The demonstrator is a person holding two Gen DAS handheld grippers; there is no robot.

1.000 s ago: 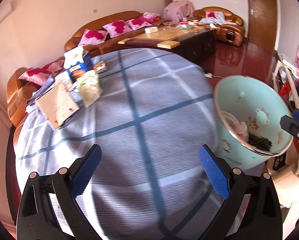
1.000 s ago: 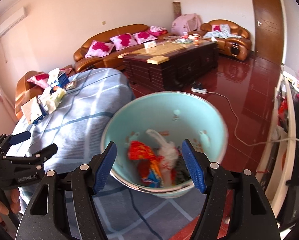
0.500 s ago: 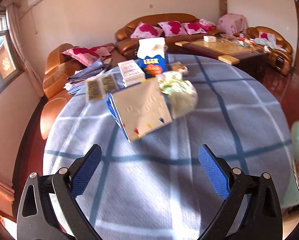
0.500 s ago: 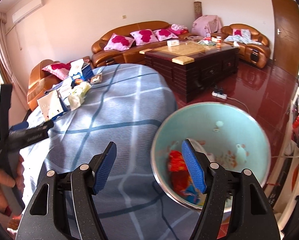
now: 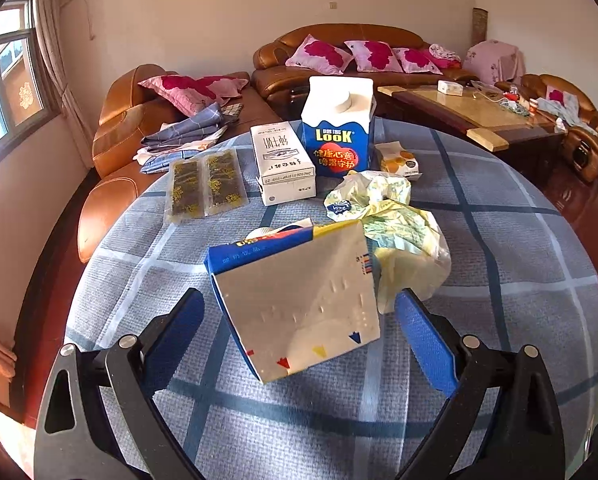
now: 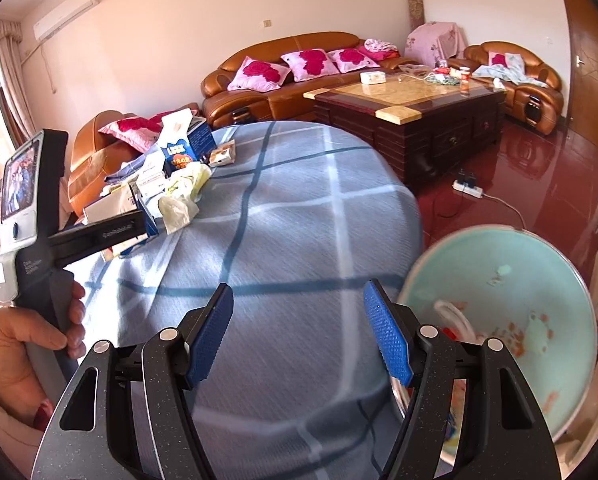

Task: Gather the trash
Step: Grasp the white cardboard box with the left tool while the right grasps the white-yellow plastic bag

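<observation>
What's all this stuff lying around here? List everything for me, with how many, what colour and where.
Tipped carton: one, white and blue, on its side, nearest the left tongs.
Crumpled bag: one, pale yellow, right of that carton.
Milk carton: one, blue and white, upright at the far edge.
Flat box: one, white, left of the milk carton.
Snack packets: two, clear with dark contents, far left.
Small pack: one, white and orange, right of the milk carton.
Bin: one, mint green, off the table's right edge, with trash inside.
Tablecloth: one, blue checked.
Left tongs: open, around the tipped carton.
Right tongs: open, empty, beside the bin.
</observation>
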